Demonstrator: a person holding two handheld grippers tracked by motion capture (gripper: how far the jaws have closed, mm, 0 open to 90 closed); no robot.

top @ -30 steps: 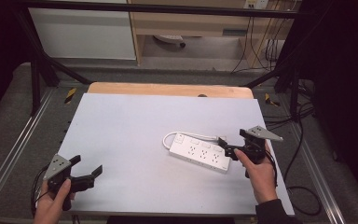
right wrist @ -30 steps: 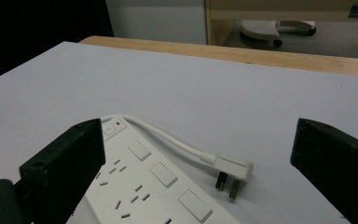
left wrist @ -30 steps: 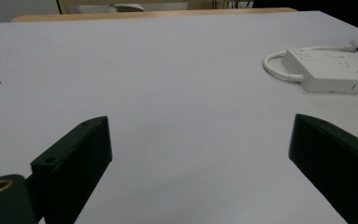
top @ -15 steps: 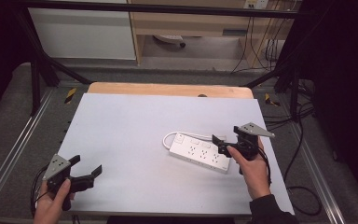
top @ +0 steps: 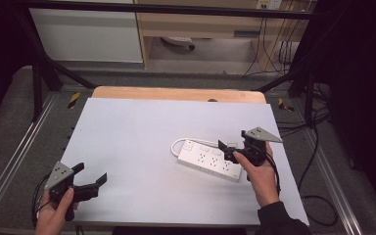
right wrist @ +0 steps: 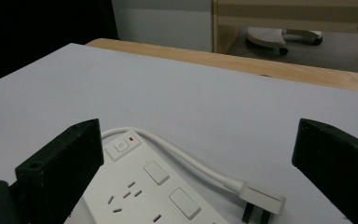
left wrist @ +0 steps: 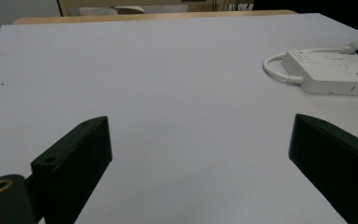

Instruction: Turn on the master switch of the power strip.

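grippers are sitting at opposite ends of the table (top: 142,127) right now. the right gripper (top: 231,151) is hovering just over the near end of a white power strip (top: 208,160), with its jaws spread wide and holding nothing. in the right gripper view the power strip (right wrist: 154,191) is lying between and just beyond the two black jaws, showing a switch with a small red light, two rocker buttons and socket holes. its white cord (right wrist: 177,156) is curving away from the switch end and running back alongside the body to a plug (right wrist: 261,201) that is resting on the table just beside the strip.

the left gripper (top: 90,182) is hanging over the near left corner of the table, well apart from the strip, jaws gaping wide and empty. in the left gripper view the power strip (left wrist: 331,74) is lying far off to the upper right, its cord (left wrist: 276,70) looping out at one end.

the strip is lying flat on the pale table top, right of centre, angled slightly.
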